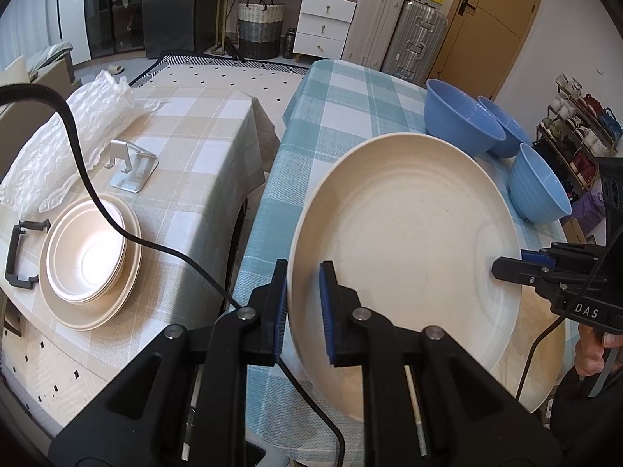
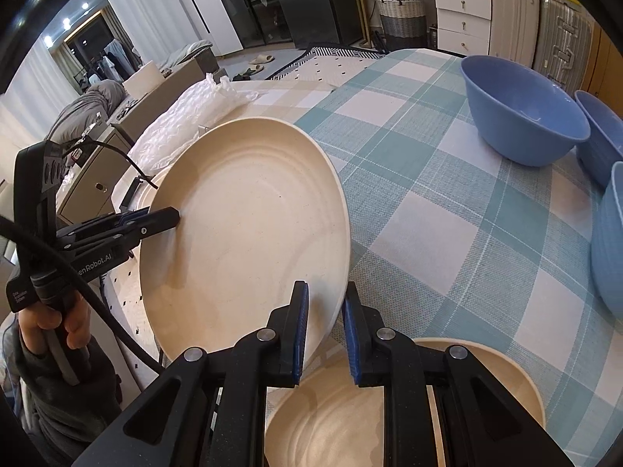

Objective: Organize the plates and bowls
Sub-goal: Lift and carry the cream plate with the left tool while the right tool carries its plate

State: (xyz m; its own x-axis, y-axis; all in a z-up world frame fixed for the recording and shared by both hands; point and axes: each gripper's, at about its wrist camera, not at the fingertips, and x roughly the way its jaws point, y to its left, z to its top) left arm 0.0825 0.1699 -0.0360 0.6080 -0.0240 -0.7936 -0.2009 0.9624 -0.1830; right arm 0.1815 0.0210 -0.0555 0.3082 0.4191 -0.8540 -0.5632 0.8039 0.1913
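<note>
While both claws share one load, the lines run from near to far.

Left gripper: left gripper (image 1: 303, 311) is clamped on the near-left rim of the cream plate (image 1: 405, 249), one blue pad above the rim and one beneath.

Right gripper: right gripper (image 2: 326, 327) is pinched on the opposite rim of the same plate; from the left wrist view its fingers come in from the right side.

Plate's place: it is held off the blue checked cloth (image 2: 447, 233), tilted, and spans the gap between the two claws.

Beneath: second cream plate (image 2: 486, 366) lies on the blue cloth directly under the right claw, apart from the held one.

Key relation: stack of cream dishes (image 1: 91, 260) sits on the beige table (image 1: 194, 163), off to the left of the held plate, nearer the left hand; I judge the plate goes that way.

In the way: black cable (image 1: 97, 202) drapes across that stack; metal stand (image 1: 130, 169) and bubble wrap (image 1: 58, 136) lie just beyond it.

Far side: three blue bowls (image 1: 463, 120) stand close together at the blue table's far right, well apart from the carry path.
</note>
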